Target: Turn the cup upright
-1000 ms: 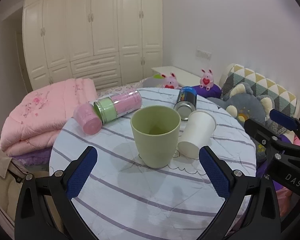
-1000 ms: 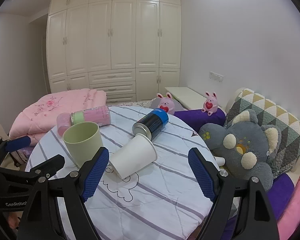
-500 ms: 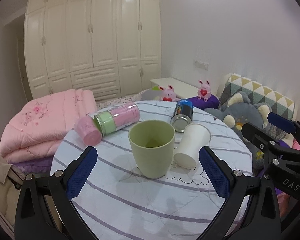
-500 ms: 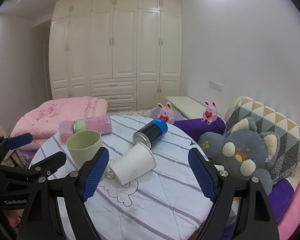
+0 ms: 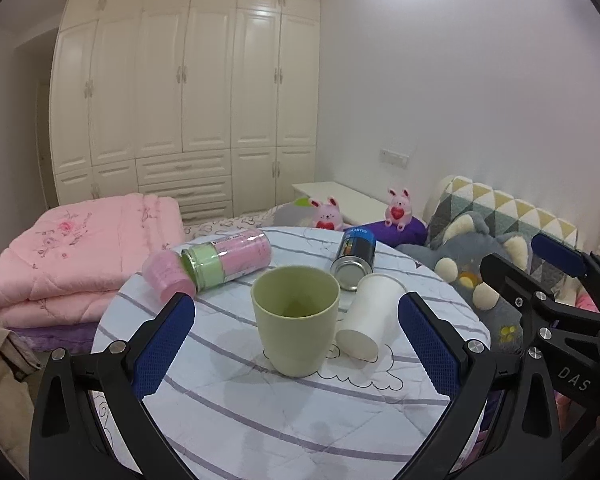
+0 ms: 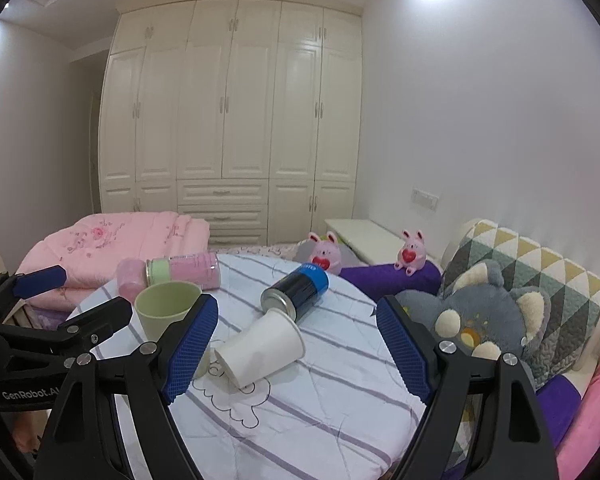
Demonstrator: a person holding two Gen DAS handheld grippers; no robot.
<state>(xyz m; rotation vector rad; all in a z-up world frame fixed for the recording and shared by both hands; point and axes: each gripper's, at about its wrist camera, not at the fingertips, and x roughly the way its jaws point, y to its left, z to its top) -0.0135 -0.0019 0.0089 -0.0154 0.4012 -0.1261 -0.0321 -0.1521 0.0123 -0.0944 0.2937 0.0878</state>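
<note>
We see the green cup (image 5: pixel 296 318) standing up ahead of our wide-open left gripper (image 5: pixel 296 344); right gripper (image 6: pixel 296 354) gapes too.

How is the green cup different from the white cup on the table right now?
The green cup stands upright with its mouth up, while the white cup lies tipped on its side. The green cup is pale green and looks wider and thicker-walled; the white cup is plain white and slimmer. The white cup's rim end is close against a fallen blue can; the green cup stands apart from the can. Both rest on the striped tablecloth, side by side, with neither gripper holding them.
</note>
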